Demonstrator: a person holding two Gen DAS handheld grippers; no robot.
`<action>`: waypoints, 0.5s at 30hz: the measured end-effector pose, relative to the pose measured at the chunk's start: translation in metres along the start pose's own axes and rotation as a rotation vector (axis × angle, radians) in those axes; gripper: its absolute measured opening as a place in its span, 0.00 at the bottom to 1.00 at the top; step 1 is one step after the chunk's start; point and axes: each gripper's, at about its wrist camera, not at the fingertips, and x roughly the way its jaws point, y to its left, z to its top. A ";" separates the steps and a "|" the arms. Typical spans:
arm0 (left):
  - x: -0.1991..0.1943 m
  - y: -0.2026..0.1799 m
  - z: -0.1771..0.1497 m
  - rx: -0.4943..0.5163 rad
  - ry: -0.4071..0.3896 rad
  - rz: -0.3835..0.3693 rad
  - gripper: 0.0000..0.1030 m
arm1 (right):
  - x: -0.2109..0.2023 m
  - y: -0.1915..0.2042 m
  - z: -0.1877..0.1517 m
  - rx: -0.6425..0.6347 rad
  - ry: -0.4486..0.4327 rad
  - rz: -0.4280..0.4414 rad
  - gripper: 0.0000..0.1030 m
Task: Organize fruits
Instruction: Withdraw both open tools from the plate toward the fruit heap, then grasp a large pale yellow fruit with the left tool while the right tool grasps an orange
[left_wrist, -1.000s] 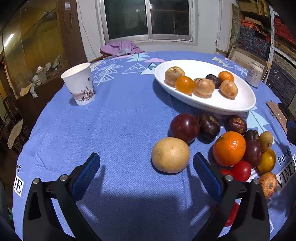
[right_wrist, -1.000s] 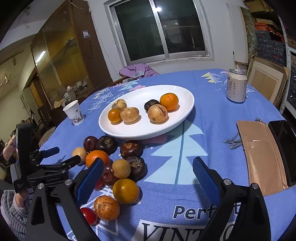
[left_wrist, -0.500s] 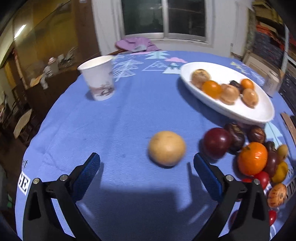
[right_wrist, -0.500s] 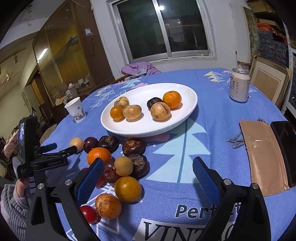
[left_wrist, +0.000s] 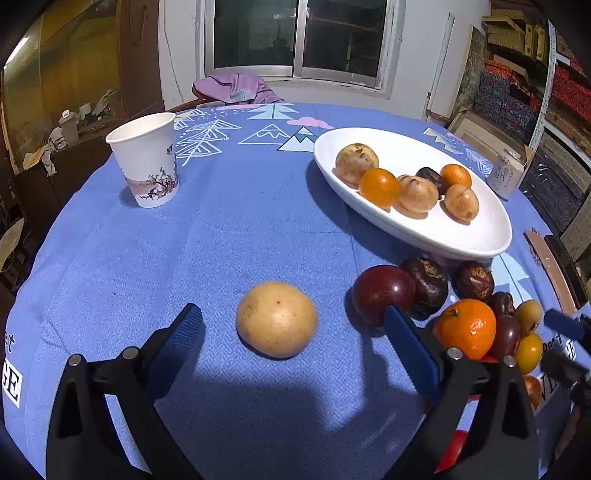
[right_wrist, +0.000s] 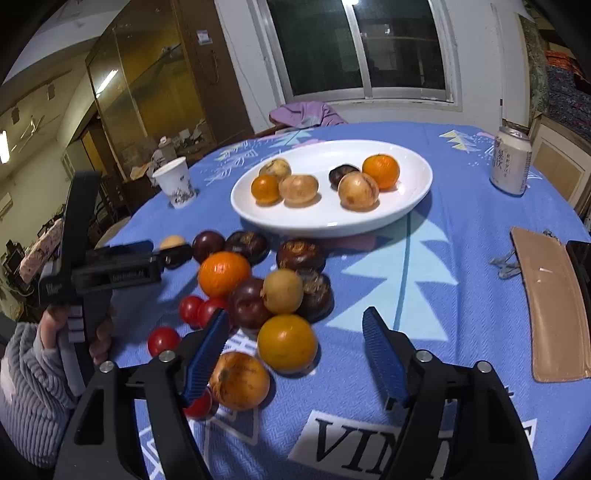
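Observation:
A tan round fruit (left_wrist: 277, 319) lies on the blue tablecloth between the fingers of my open left gripper (left_wrist: 291, 332), untouched. A pile of loose fruit sits to its right: a dark red plum (left_wrist: 382, 291), an orange (left_wrist: 466, 328) and several dark ones. The white oval plate (left_wrist: 480, 236) behind holds several fruits. In the right wrist view my open, empty right gripper (right_wrist: 295, 339) hovers over a yellow-orange fruit (right_wrist: 287, 342) at the pile's near edge. The left gripper (right_wrist: 147, 254) shows there at the left, beside the pile, with the plate (right_wrist: 413, 195) beyond.
A paper cup (left_wrist: 146, 158) stands at the back left. A drink can (right_wrist: 511, 162) stands right of the plate. A brown wallet (right_wrist: 550, 299) and a dark phone (right_wrist: 581, 258) lie at the right table edge. Small red tomatoes (right_wrist: 164, 339) lie by the pile.
The left gripper swung left, then back and closer; the tan fruit now lies between its fingers. The right gripper has moved forward and down over the pile's near edge.

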 end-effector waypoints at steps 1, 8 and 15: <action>0.000 0.000 0.001 -0.002 -0.004 -0.003 0.88 | 0.002 0.001 -0.002 -0.006 0.014 0.000 0.64; -0.001 -0.002 0.001 0.004 -0.004 -0.012 0.77 | 0.007 -0.007 -0.004 0.045 0.041 0.028 0.57; 0.012 -0.010 -0.009 0.063 0.097 -0.018 0.76 | 0.012 -0.021 -0.003 0.139 0.073 0.091 0.48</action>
